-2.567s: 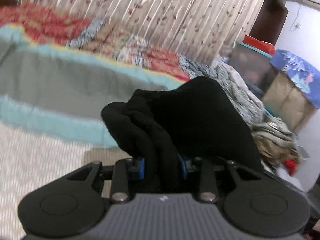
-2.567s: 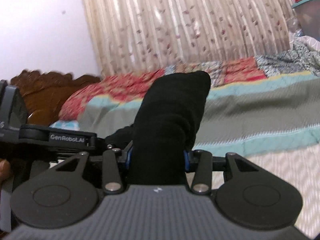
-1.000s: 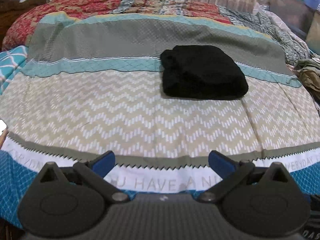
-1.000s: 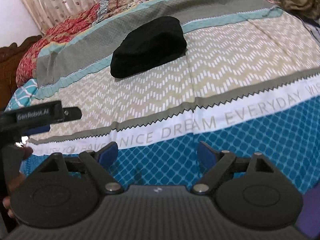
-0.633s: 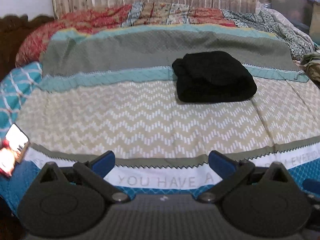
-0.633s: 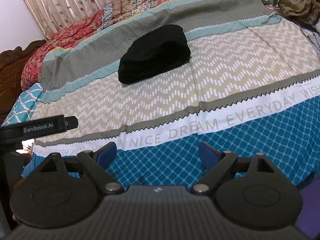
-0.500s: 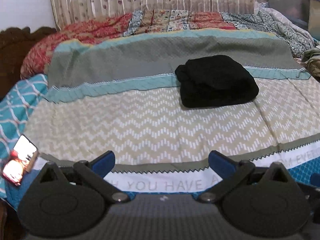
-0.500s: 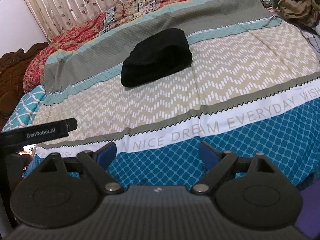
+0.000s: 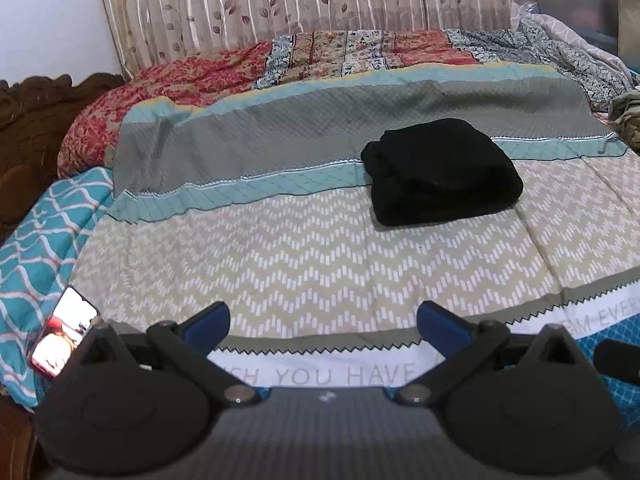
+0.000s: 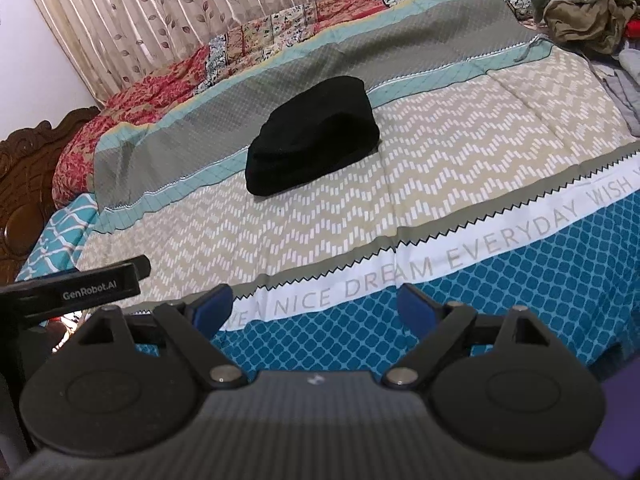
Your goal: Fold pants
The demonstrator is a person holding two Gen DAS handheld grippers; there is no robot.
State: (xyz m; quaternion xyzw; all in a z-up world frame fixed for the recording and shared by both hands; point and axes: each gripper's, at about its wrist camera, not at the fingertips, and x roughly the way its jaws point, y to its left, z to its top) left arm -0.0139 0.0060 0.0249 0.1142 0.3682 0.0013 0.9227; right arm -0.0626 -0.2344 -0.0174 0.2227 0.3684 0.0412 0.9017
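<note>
The black pants (image 9: 442, 170) lie folded in a compact bundle on the patterned bedspread (image 9: 304, 264), where the teal stripe meets the zigzag band. They also show in the right wrist view (image 10: 314, 146). My left gripper (image 9: 322, 326) is open and empty, held back near the bed's front edge, far from the pants. My right gripper (image 10: 314, 306) is open and empty, over the blue patterned front of the bed. The left gripper's body (image 10: 76, 286) shows at the left of the right wrist view.
A lit phone (image 9: 64, 332) lies at the bed's left front corner. A pile of loose clothes (image 10: 584, 8) sits at the bed's far right. A carved wooden headboard (image 10: 24, 168) stands on the left, curtains (image 9: 304, 0) behind the bed.
Both grippers were shut on the pants 2.6 s ago; now the pants lie folded on the bed and both grippers are open. In the last second both pulled back slightly and tilted up.
</note>
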